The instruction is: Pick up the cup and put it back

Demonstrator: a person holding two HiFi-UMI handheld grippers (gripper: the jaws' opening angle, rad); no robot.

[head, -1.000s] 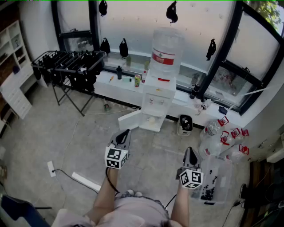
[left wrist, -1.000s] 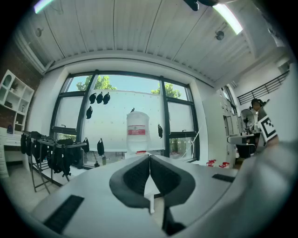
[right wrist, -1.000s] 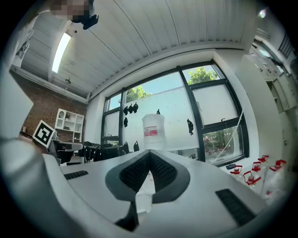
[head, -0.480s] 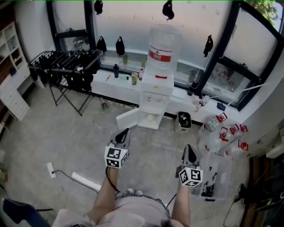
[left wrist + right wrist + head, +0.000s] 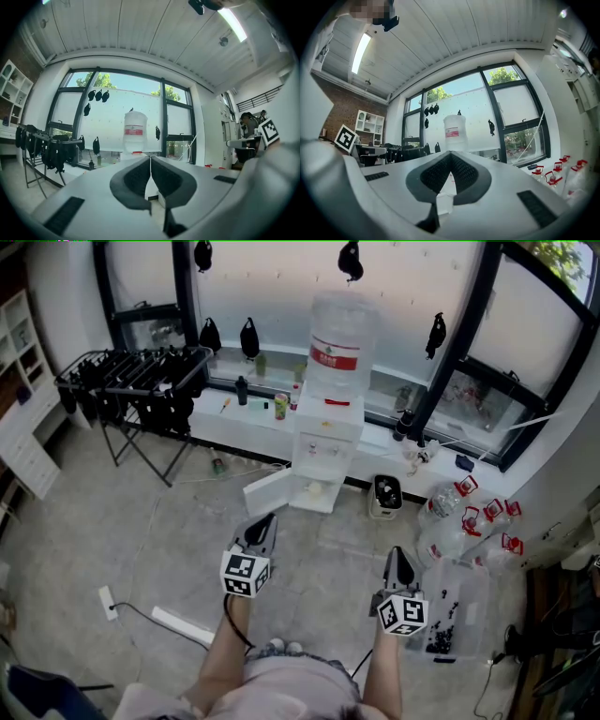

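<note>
A white water dispenser point(image 5: 326, 442) with a big clear bottle point(image 5: 339, 341) stands by the window, ahead of both grippers. Its lower door point(image 5: 266, 493) hangs open, and a small pale thing point(image 5: 318, 491) sits inside; I cannot tell whether it is the cup. My left gripper point(image 5: 266, 520) is shut with nothing in it and points at the dispenser from about a step away. My right gripper point(image 5: 397, 554) is shut and empty too, a little nearer to me. The bottle point(image 5: 134, 131) shows above the closed left gripper point(image 5: 150, 159), and the bottle point(image 5: 454, 132) above the closed right gripper point(image 5: 450, 155).
A black drying rack point(image 5: 131, 381) stands at the left. Small bottles point(image 5: 280, 406) line the low white sill. Empty water jugs with red caps point(image 5: 464, 514) and a clear bin point(image 5: 457, 610) lie at the right. A white power strip point(image 5: 182, 624) and cable lie on the floor.
The head view has drifted a little, so the dispenser and rack sit slightly further left. Both grippers stay shut and in nearly the same place.
</note>
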